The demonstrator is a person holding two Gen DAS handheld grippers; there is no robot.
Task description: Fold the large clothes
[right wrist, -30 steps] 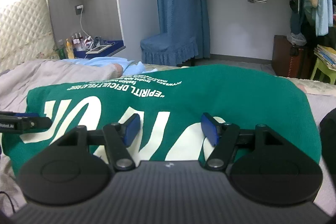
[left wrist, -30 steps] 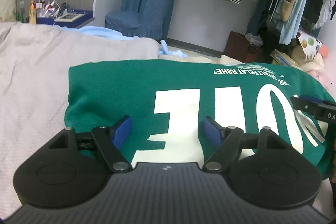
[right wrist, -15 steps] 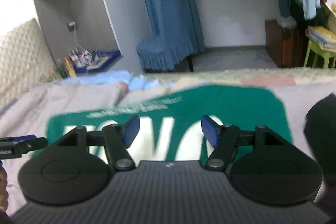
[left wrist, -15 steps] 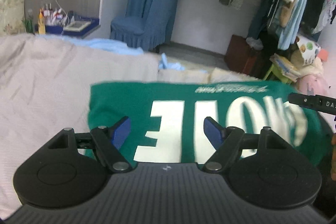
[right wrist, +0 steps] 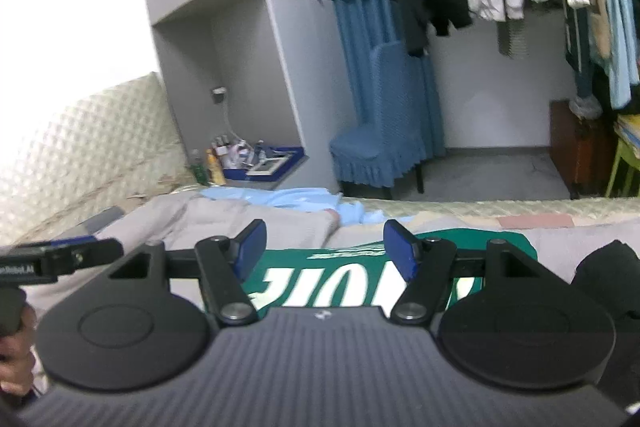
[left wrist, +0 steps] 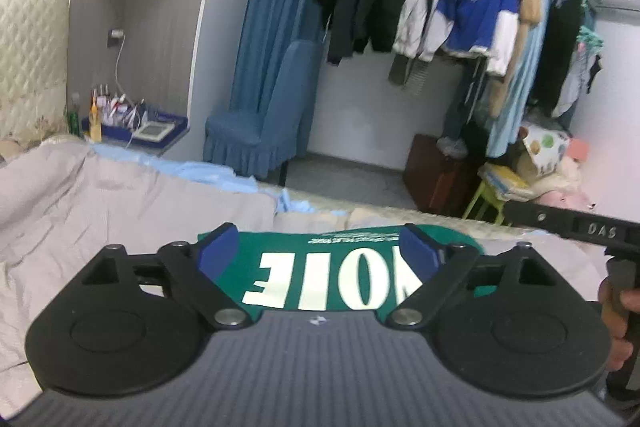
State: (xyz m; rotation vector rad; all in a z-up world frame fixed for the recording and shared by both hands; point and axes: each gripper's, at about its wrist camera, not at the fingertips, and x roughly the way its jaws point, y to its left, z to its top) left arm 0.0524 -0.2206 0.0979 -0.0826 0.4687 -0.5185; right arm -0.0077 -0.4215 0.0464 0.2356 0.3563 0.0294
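A green garment with big white letters (left wrist: 320, 247) lies folded flat on the grey bedcover (left wrist: 100, 195); it also shows in the right wrist view (right wrist: 320, 267). My left gripper (left wrist: 318, 253) is open and empty, held well above and back from the garment. My right gripper (right wrist: 324, 255) is open and empty, also raised above it. The right gripper's side shows at the right edge of the left wrist view (left wrist: 572, 225). The left gripper's side shows at the left edge of the right wrist view (right wrist: 60, 259).
A light blue cloth (right wrist: 296, 201) lies at the bed's far edge. A black item (right wrist: 608, 279) sits on the bed to the right. Beyond the bed stand a blue covered chair (left wrist: 260, 123), a bedside shelf with bottles (left wrist: 132, 123) and a rail of hanging clothes (left wrist: 460, 11).
Both grippers have lifted up and back from the garment, so it looks smaller and lower in both views. Both stay open. The garment has not moved.
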